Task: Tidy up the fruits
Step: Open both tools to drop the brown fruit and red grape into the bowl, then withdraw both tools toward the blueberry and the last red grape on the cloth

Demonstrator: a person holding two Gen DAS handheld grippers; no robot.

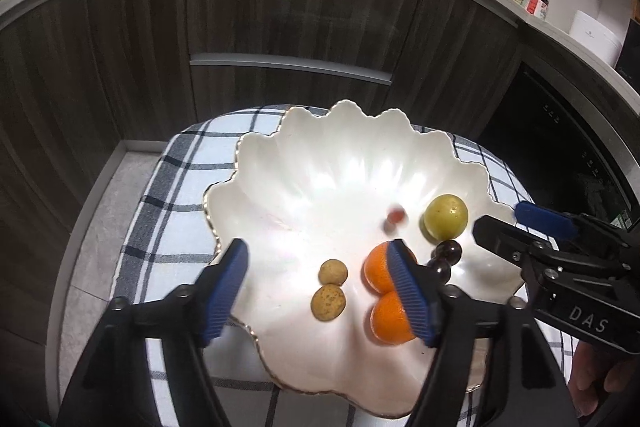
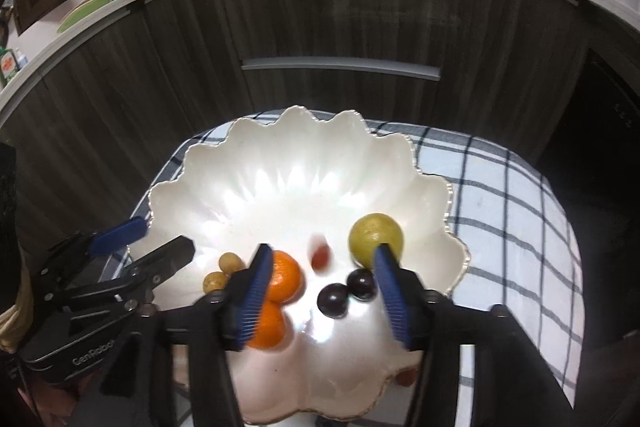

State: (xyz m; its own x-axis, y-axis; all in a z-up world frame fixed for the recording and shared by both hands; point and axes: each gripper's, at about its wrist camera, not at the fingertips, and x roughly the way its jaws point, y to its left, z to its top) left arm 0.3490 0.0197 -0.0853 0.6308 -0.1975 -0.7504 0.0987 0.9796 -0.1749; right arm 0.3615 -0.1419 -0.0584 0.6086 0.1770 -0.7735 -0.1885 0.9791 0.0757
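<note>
White and pearly, the scalloped shell-shaped dish (image 1: 304, 163) sits on a blue-checked cloth (image 1: 176, 187). Left gripper (image 1: 320, 291) hangs with jaws apart, nothing between the pads; two small tan fruits (image 1: 330, 289) lie in the gap, two oranges (image 1: 384, 291) at its 3 o'clock. Right gripper (image 2: 324, 291) also gapes empty; two dark plums (image 2: 348, 293) lie between its fingers, a yellow-green round fruit (image 2: 374, 235) at 1 o'clock, a blurred red berry (image 2: 321, 255) at 12.
</note>
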